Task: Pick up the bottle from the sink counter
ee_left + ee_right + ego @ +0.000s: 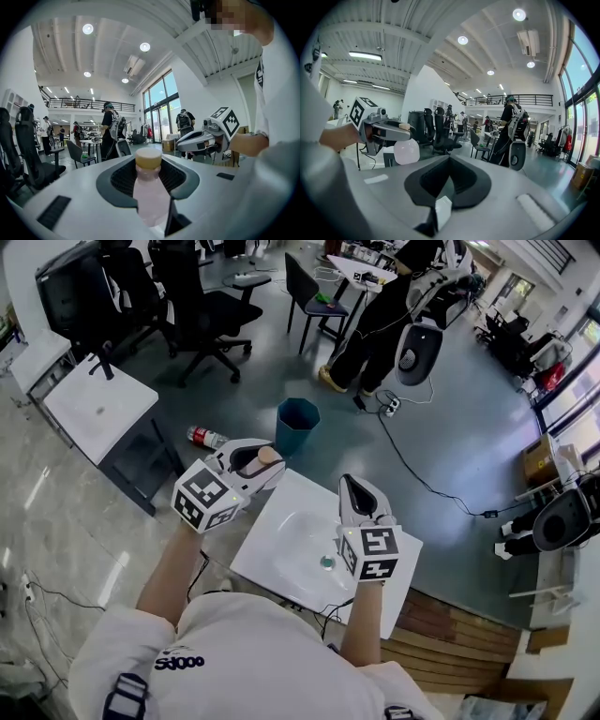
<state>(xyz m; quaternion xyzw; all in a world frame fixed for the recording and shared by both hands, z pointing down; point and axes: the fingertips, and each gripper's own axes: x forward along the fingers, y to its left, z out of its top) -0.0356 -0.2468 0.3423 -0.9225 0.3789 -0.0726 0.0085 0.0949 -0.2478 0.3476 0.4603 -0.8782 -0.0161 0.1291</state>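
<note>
Open-plan workshop, seen from above: at L, the left hand-held gripper [258,461] is clamped on a pale pink plastic bottle w/ a tan screw cap [149,185]. Its jaws stand fairly wide around the body, and the cap end pokes out past the tips. The bottle is clear of the white sink bench [274,554], held roughly level in the air over the bench's far L corner. A teal plastic waste bin [297,425] stands on the grey floor just beyond, and a clear bottle w/ a red cap [207,437] lies to the bin's L. Centre: round metal drain [326,562] in the basin. At R, the right hand-held gripper [362,495] hovers over the bench's R half, jaws together, nothing between them.
</note>
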